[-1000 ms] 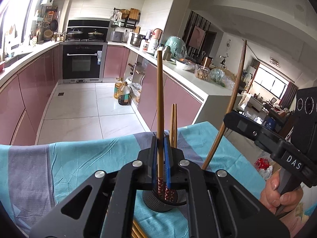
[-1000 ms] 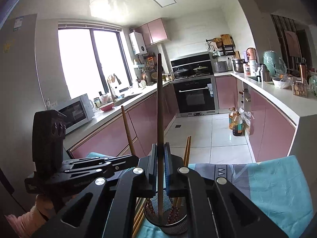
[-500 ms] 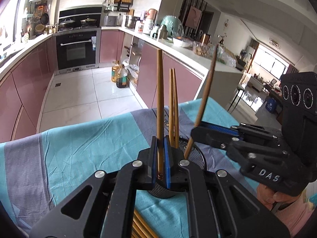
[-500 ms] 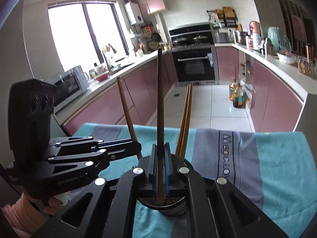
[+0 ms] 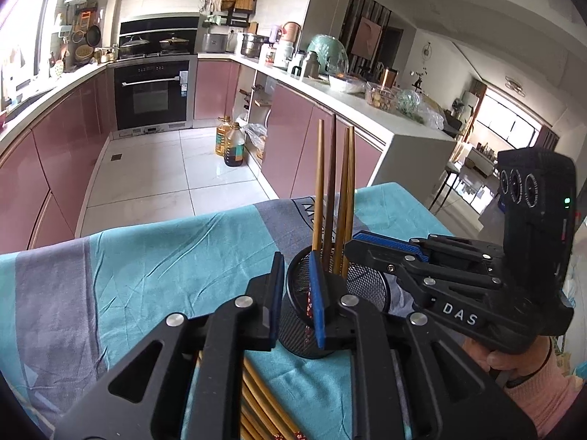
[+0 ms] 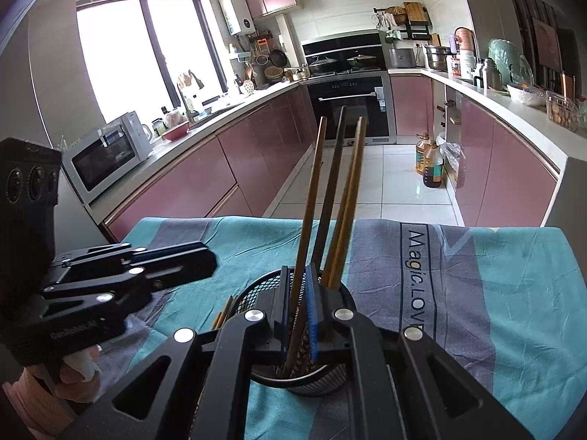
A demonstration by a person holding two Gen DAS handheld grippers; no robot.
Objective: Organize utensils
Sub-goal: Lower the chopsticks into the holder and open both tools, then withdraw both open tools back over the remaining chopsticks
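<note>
A black mesh holder stands on the teal cloth with several chopsticks upright in it. My left gripper is at the holder's near rim. Its jaws are opening and nothing lies between them; a light brown chopstick stands just behind the right pad. My right gripper hangs over the holder. Its jaws are opening too, and a brown chopstick leans loosely between the pads with its foot in the holder. Each gripper shows in the other's view, the right gripper and the left gripper.
More loose chopsticks lie on the cloth under my left gripper, and their ends show beside the holder as chopsticks. The cloth-covered table ends at its far edge before the kitchen floor. A hand grips the right tool.
Both grippers sank toward the holder and the two chopsticks went down into it. The left jaws spread and let go of theirs. The right one's chopstick now leans instead of standing straight.
</note>
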